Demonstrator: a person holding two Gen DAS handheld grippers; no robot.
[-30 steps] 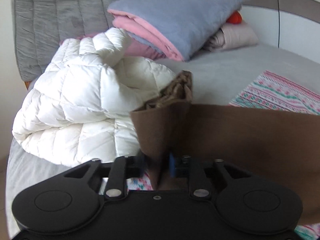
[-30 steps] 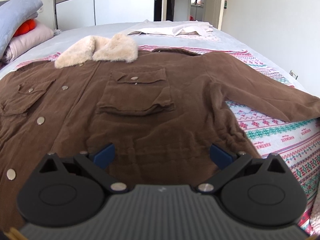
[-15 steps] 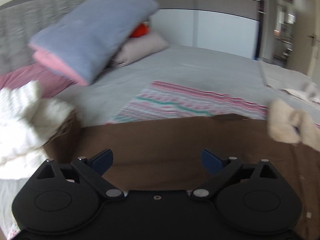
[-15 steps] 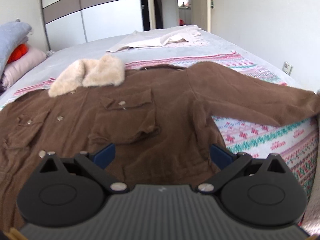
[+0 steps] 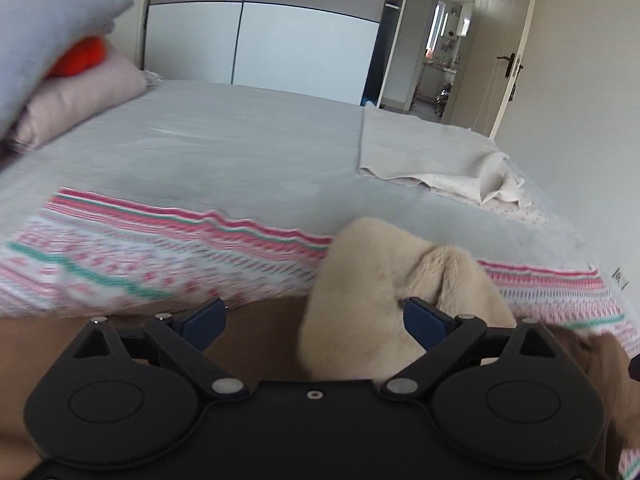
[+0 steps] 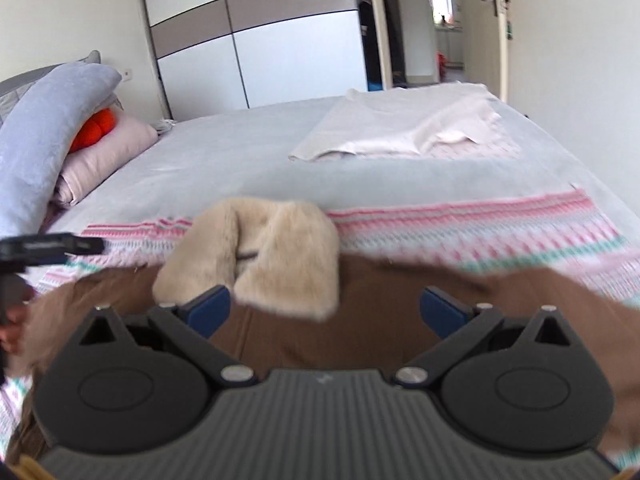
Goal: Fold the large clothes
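A brown coat (image 6: 380,320) with a cream fur collar (image 6: 256,256) lies spread on the bed. In the left wrist view my left gripper (image 5: 314,318) is open just above the brown coat (image 5: 260,344). The fur collar (image 5: 380,280) sits past and between its blue pads, untouched. My right gripper (image 6: 326,310) is open too and hovers over the coat's upper part, with the collar just beyond its left pad. Neither gripper holds anything. A black piece of the other tool (image 6: 48,246) and a hand (image 6: 12,320) show at the left edge of the right wrist view.
Under the coat lies a pink, white and green patterned blanket (image 6: 500,228) on a grey bedsheet (image 6: 240,152). A cream cloth (image 6: 400,124) lies at the far side. Folded bedding (image 6: 44,140) is stacked at the left. A wardrobe (image 6: 280,40) and a wall (image 5: 592,120) bound the bed.
My left gripper let go of the brown fold, opened wide and swung right from the white quilted jacket to the collar. My right gripper, still open, rose and moved towards the collar.
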